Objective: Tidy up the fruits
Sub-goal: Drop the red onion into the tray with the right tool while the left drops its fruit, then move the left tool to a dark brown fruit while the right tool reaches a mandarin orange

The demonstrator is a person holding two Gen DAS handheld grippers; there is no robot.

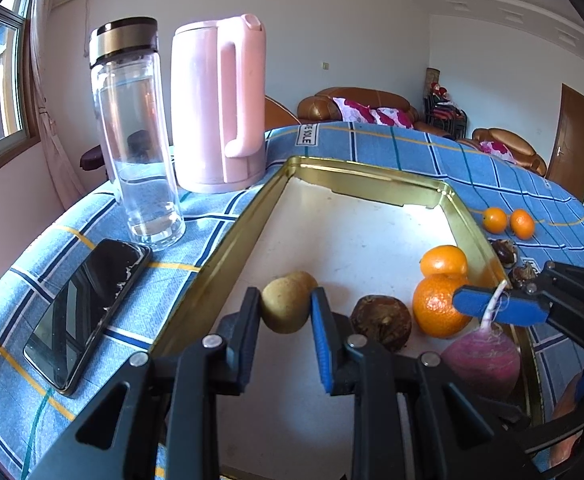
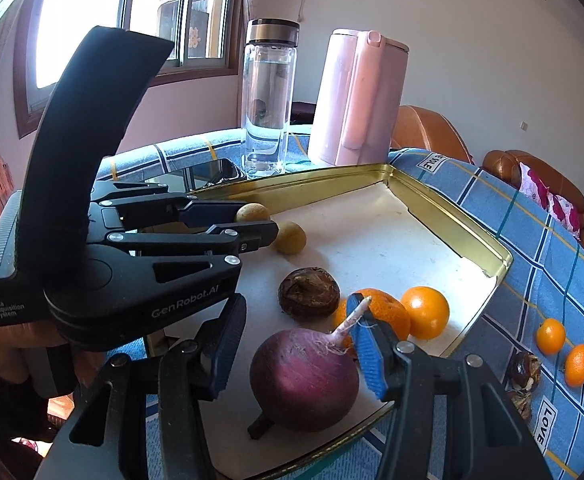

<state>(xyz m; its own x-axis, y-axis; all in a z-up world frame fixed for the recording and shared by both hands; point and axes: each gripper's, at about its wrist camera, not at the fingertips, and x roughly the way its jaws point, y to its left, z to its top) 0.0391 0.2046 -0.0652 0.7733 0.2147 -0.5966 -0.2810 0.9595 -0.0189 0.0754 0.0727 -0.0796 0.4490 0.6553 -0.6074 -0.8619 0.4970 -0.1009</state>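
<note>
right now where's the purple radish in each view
Left wrist: purple radish at lower right, in the tray's near right corner.
Right wrist: purple radish at lower centre, between the right gripper's open jaws.
Shared landmark: the pink kettle beyond the tray.

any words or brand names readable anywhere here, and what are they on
"GenRobot.AI" on the black body of the left gripper, seen from the right wrist.
"Data Acquisition System" in small print on the same gripper's grey side block.
"LOVE" on a white tag of the blue checked tablecloth, near the front edge.
A second white tag near the pink kettle reads roughly "SOLE"; its first letters are cut off.
Bottle, phone and tray: no text shows.
</note>
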